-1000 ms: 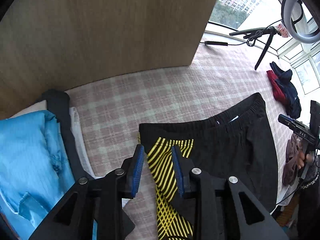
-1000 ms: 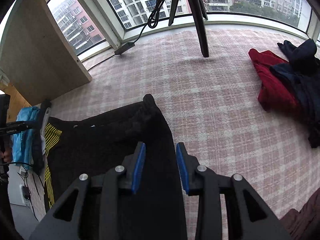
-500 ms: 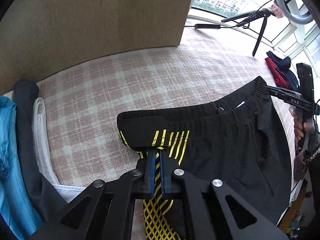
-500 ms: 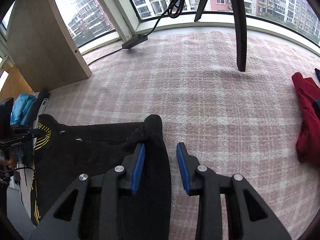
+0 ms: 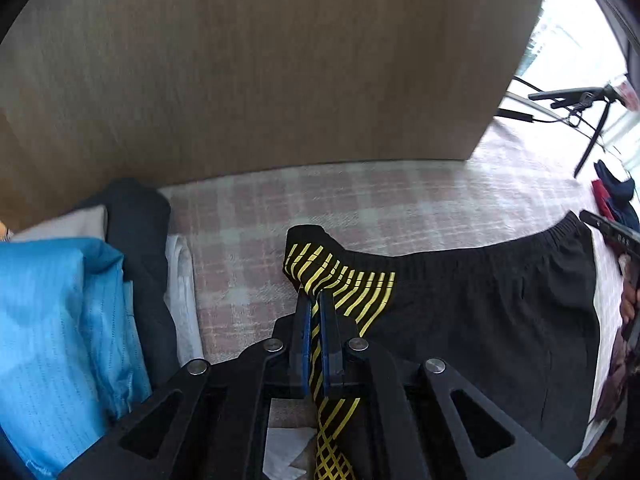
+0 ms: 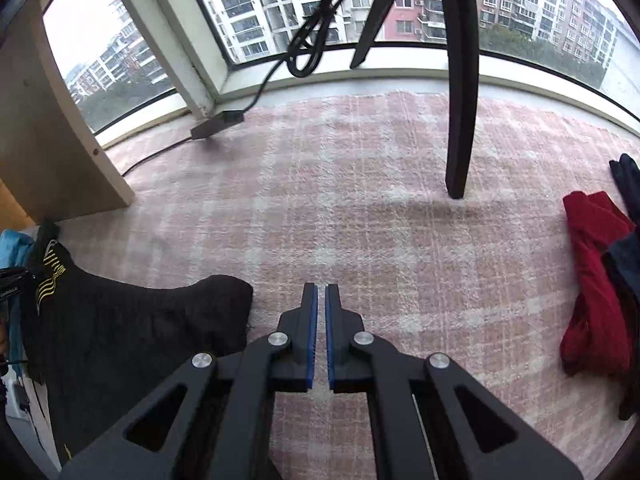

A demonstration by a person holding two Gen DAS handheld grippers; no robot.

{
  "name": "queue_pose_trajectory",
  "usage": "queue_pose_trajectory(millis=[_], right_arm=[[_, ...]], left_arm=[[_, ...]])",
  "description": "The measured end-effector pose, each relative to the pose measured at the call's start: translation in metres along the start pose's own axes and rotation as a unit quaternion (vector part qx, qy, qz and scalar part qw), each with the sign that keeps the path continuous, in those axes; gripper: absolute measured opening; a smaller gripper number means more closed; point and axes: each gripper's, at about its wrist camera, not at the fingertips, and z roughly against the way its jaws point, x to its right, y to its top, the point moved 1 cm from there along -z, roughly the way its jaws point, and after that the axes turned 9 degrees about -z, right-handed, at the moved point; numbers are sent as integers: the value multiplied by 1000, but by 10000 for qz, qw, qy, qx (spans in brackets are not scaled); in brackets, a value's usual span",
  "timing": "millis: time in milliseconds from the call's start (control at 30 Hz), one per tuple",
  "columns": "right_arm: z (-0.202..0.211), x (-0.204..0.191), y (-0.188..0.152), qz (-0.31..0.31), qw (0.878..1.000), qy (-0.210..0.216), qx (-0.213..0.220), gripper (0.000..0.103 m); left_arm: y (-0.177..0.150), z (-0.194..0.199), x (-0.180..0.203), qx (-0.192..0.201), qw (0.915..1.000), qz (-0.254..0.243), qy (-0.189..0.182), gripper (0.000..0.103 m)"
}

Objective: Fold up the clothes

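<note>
Black shorts (image 5: 480,312) with a yellow striped side panel (image 5: 340,280) lie on the pink plaid blanket (image 5: 360,208). My left gripper (image 5: 315,300) is shut on the shorts' striped waistband corner and lifts it. In the right wrist view the shorts (image 6: 132,328) lie at the lower left, waistband corner raised. My right gripper (image 6: 321,292) is shut with nothing showing between its pads, just right of the shorts' edge, above the blanket (image 6: 400,240).
A stack of folded clothes, blue (image 5: 52,320), dark (image 5: 140,232) and white, lies at the left. A wooden panel (image 5: 260,60) stands behind. A tripod leg (image 6: 460,120), a power cable (image 6: 216,124), and a red and navy clothes pile (image 6: 596,288) sit on the blanket.
My left gripper closed on the striped waistband corner and has raised it. My right gripper closed from open and now sits just off the shorts' right edge.
</note>
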Motion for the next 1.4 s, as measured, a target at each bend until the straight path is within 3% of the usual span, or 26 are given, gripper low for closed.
queue_pose_trajectory(millis=[100,200,300,533,633,800,833,867,900,933,1067,1167,1233,1300,1367,1400], right_arm=[[32,6,-16,27,9988,490,16,12],[72,9,-47,311,9972,676,-45,17],[109,24,-89,306,9957,858,-194,28],[177,76,-167,-368,9886,1432,-297,28],[192,73,-177,-289,9901,1351,-231,30],[156,36,-190,118,9929,1029,-581,31],[147,27,-195,194,9928,979,-664,31],[138,18,-200,288,9923,953,-737,31],[130,9,-206,388,9916,945,-791,31],[122,-2,-212,490,9907,952,-836,31],[94,-34,-235,937,9881,645,-1033,31],[80,-42,-246,1115,9872,239,-1113,32],[84,-43,-246,1116,9878,287,-1051,35],[85,-43,-244,1071,9878,302,-1091,36],[87,-43,-243,1064,9875,284,-1124,36],[88,-43,-243,1062,9876,274,-1120,36]], left_arm=[[-9,37,4,339,9994,-93,-42,11],[-40,93,16,554,9973,-475,-121,25],[-102,117,21,391,9979,-458,-224,44],[-263,149,30,-225,9986,-155,-449,46],[-306,132,35,-403,9987,-29,-302,46],[-327,105,48,-413,9987,-13,-302,43],[-328,103,49,-370,9988,-15,-323,36],[-328,101,50,-319,9987,-16,-386,13],[-329,101,52,-265,9987,-27,-432,2],[-330,103,53,-206,9988,-62,-445,0],[-339,126,51,98,9984,54,-547,0],[-366,155,22,448,9954,695,-476,0],[-376,156,8,347,9929,959,-610,0],[-373,155,10,267,9937,847,-690,2],[-364,154,21,255,9964,541,-600,36],[-358,152,25,285,9973,424,-524,42]])
